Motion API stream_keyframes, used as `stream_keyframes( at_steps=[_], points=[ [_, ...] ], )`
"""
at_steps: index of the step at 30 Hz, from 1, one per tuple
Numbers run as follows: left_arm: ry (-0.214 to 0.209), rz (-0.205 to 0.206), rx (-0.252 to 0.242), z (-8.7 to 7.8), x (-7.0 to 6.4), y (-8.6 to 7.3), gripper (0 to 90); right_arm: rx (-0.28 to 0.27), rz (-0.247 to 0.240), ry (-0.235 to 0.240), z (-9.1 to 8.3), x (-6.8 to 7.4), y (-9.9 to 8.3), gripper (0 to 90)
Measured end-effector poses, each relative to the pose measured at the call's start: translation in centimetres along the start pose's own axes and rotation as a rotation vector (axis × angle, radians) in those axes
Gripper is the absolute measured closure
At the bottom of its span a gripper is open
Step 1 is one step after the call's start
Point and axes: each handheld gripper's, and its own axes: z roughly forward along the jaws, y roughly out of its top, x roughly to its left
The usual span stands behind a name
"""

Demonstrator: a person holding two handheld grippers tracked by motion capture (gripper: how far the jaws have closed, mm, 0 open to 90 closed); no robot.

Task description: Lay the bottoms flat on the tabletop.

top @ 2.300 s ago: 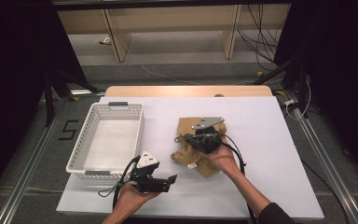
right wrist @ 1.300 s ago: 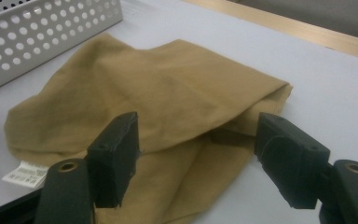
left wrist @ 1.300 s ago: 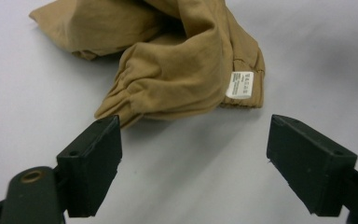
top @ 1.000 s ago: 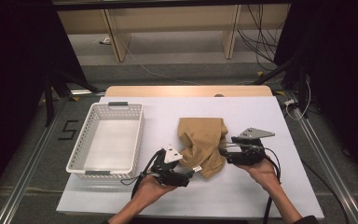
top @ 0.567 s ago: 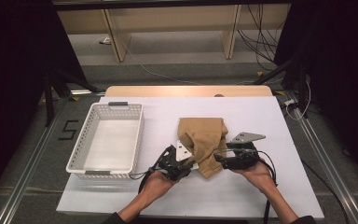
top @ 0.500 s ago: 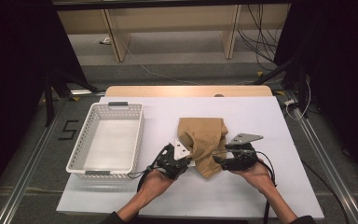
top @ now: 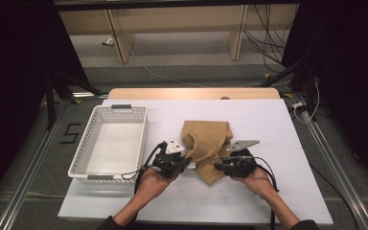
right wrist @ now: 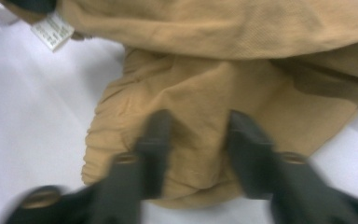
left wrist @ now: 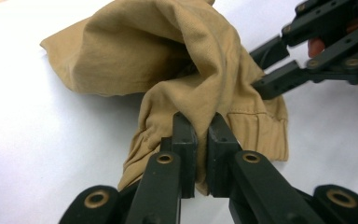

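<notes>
Both claws have closed in on the tan cloth (top: 206, 146) on the tabletop (top: 268, 120): left claw (left wrist: 200, 135) pinches its near fold, right claw (right wrist: 198, 135) (blurred) straddles its hem, spread.

Both grippers are black. The left gripper (left wrist: 196, 135) has flat rectangular jaws on link arms joined with brass-coloured rivets. The right gripper (top: 219, 163) carries a grey three-cornered plate on top. A thin black cable trails from each one. The forearms are bare, with dark sleeve edges.
</notes>
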Motion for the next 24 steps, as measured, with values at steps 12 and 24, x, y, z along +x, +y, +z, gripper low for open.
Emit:
stream_keyframes(
  at_steps=[12, 24],
  points=[
    [-0.119, -0.125, -0.02, -1.3, 1.0, 0.0, 83.6, -0.028, -0.022, -0.053, -4.2, -1.2, -0.2, 87.7],
    [-0.228, -0.227, 0.056, -1.1, 1.0, -1.9, 83.5, -0.012, 0.017, -0.079, -7.6, -1.7, -3.2, 87.9]
  ],
)
